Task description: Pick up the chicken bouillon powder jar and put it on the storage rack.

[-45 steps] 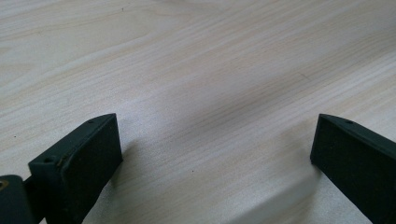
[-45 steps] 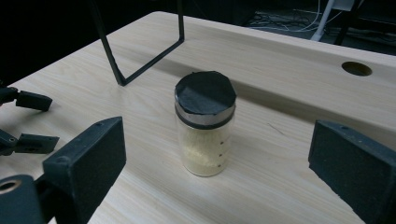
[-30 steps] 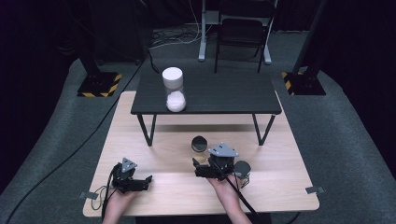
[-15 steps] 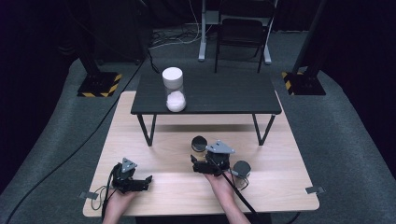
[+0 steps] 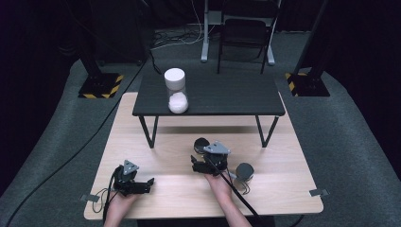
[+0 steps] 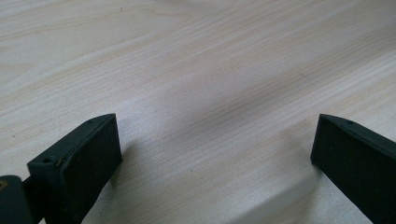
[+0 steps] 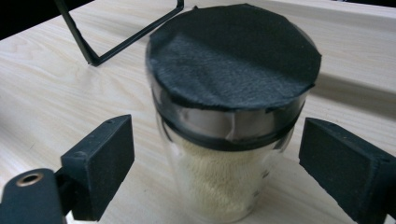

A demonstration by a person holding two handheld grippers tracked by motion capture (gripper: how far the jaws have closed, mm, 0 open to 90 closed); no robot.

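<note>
right gripper (image 5: 197, 161): jaws spread wide either side of a black-lidded jar (image 7: 231, 107) of pale grains, pads clear of the glass, nothing gripped. the jar stands upright on the wooden table (image 5: 283, 189), just in front of the black bench (image 5: 227, 94). a 2nd black-lidded jar (image 5: 245, 171) stands just right of that hand. left gripper (image 5: 147, 184): jaws wide apart, empty, low over bare wood near the front edge. a white-lidded jar (image 5: 175, 90) of white material stands on the bench, well apart.

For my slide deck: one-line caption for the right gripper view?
Open right tool straddling a black-lidded clear jar of pale grains on the wooden table.
</note>
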